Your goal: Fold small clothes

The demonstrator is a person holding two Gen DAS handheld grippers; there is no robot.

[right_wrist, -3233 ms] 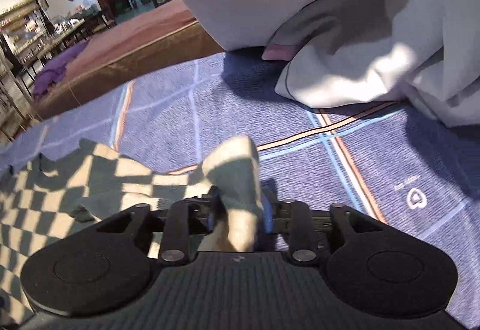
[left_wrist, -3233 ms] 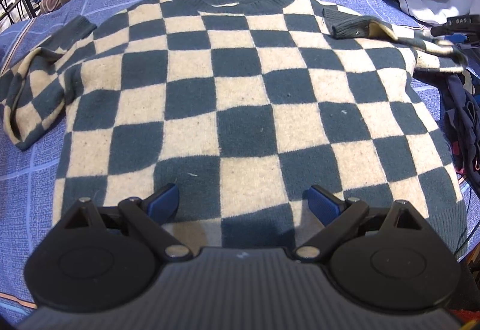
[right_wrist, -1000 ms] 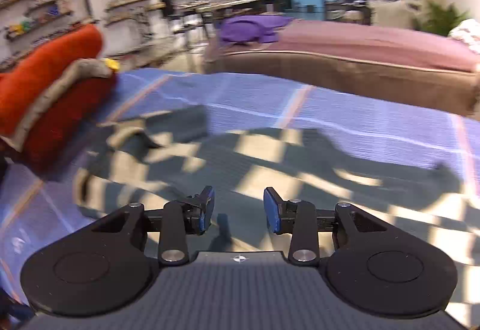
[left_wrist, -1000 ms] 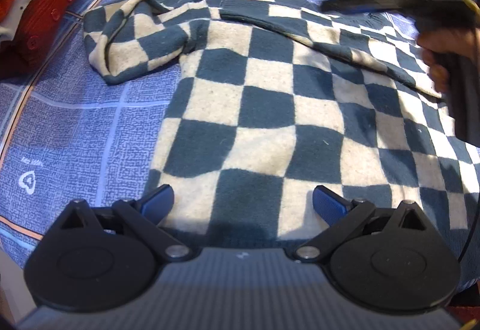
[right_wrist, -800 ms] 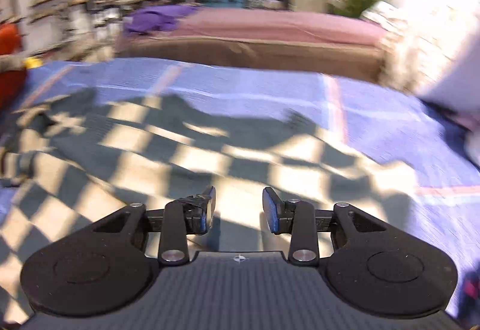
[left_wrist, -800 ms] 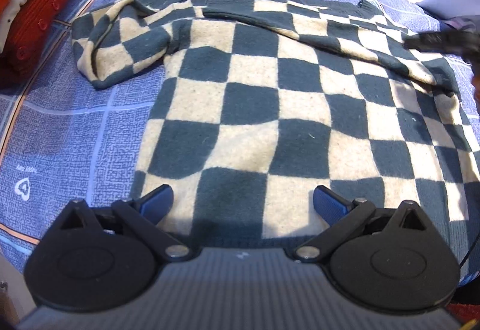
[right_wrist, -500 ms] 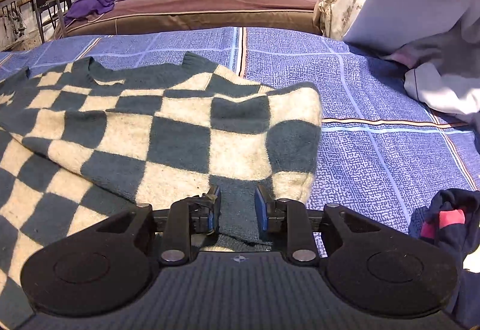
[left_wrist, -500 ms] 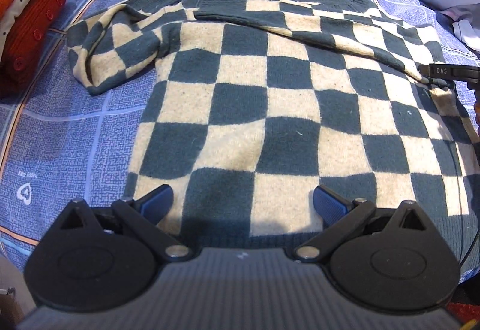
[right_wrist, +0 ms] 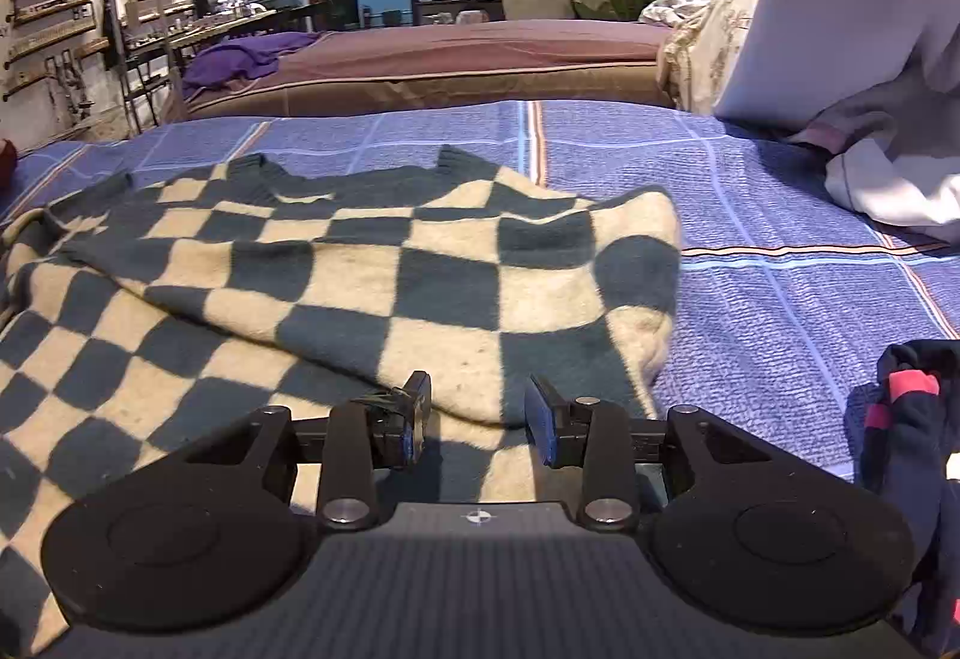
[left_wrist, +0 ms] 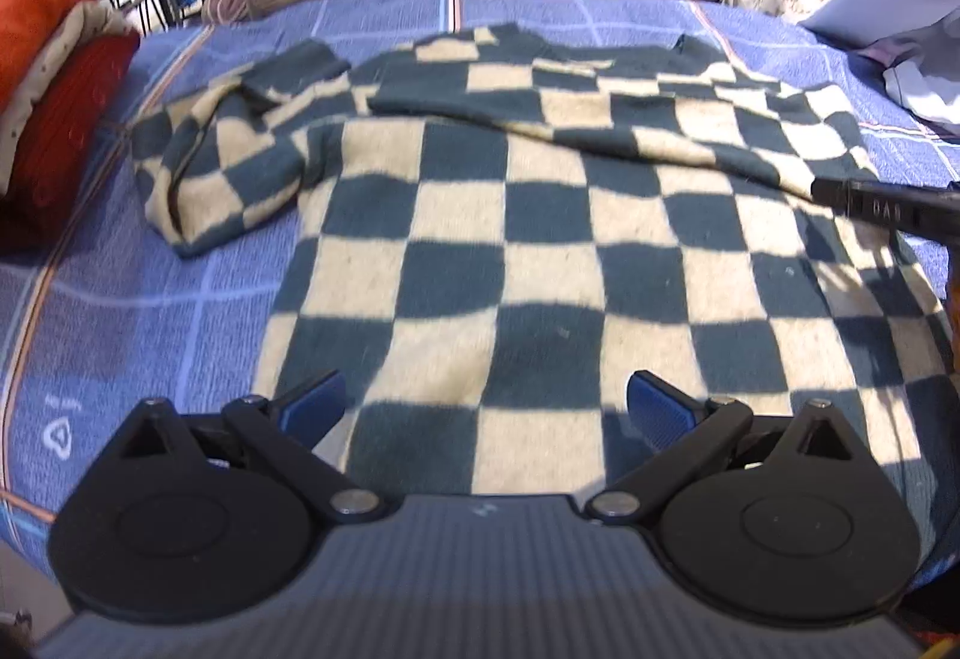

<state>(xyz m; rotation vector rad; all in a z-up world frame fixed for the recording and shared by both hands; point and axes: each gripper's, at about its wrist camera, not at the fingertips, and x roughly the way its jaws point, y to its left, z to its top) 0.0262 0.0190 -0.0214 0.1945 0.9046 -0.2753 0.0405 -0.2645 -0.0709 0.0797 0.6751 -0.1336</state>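
one checkered sweater (left_wrist: 540,251), two open grippers (left_wrist: 486,407)

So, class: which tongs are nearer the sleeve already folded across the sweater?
Right. The right tongs sit open at the folded sleeve's shoulder-end fold, on the sweater's right edge. The left tongs hover open over the bottom hem, well short of that sleeve.

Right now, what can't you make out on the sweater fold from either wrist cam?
- Left wrist view: checkered sweater hem hidden behind the left gripper body.
- Right wrist view: the folded sleeve covers the fabric under it.
- Right wrist view: dark garment cut off by the frame edge.
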